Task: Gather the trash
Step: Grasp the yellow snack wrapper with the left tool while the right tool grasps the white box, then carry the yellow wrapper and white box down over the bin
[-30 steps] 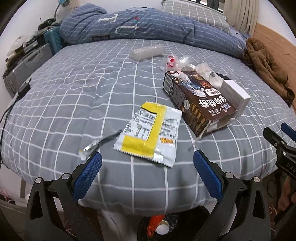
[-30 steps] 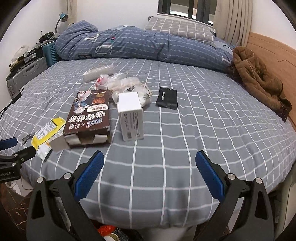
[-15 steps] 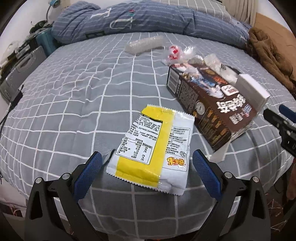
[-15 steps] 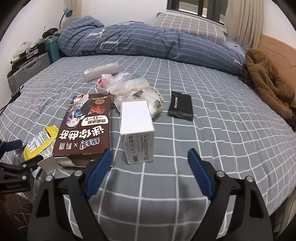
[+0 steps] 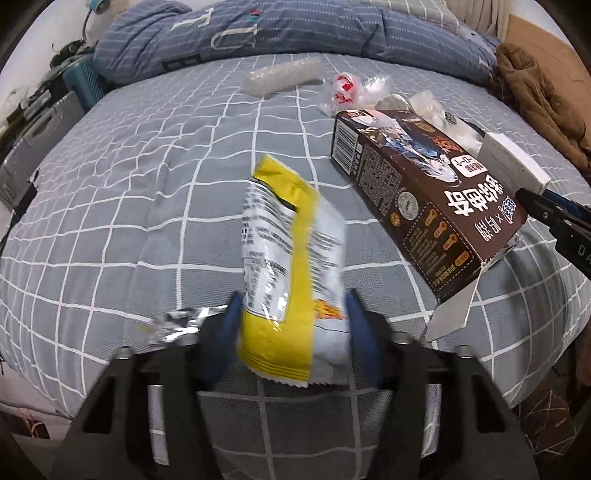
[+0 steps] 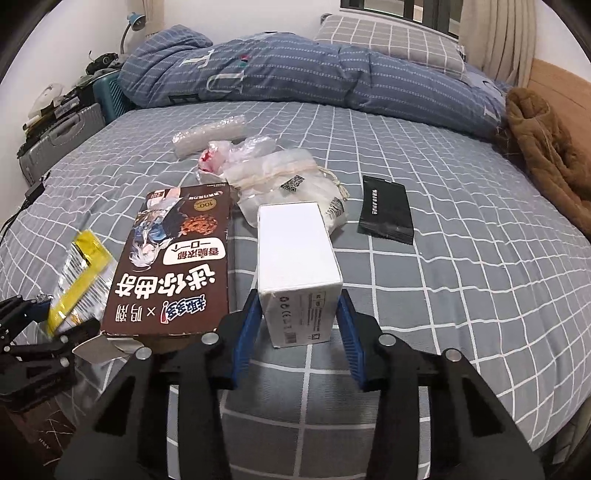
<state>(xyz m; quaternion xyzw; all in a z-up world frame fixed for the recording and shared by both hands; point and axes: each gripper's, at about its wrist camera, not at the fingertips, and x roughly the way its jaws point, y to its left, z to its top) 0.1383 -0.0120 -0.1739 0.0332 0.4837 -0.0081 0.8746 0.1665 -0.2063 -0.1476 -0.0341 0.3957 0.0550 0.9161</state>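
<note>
Left wrist view: the left gripper (image 5: pixel 291 325) is closing its blue pads on the yellow-and-white snack wrapper (image 5: pixel 291 266), which is buckling upward between them, its near edge hanging toward the camera. A crumpled strip of silver foil (image 5: pixel 177 323) is lying just left of the left pad, on the grey checked bedsheet (image 5: pixel 122 206). To the right of the wrapper, a brown cookie box (image 5: pixel 428 199) is lying flat with its near flap hanging open, and the tip of the right gripper is showing at the frame's right edge beside it. Beyond the box, a roll of clear plastic (image 5: pixel 280 75) and a red-and-white crumpled wrapper (image 5: pixel 343 88) are sitting farther up the bed, with a folded blue quilt (image 5: pixel 288 33) behind them.

Right wrist view: the right gripper (image 6: pixel 299 325) is closing around the near end of a white carton (image 6: pixel 295 254); both pads are standing against its sides. The cookie box is lying just left of the carton, and the snack wrapper is being lifted at the far left in the other gripper. Behind the carton, clear plastic bags (image 6: pixel 280 173) are piling together, and a black pouch (image 6: pixel 386 208) is lying apart to the right. A brown fleece garment (image 6: pixel 546 147) is bunching at the bed's right edge.
</note>
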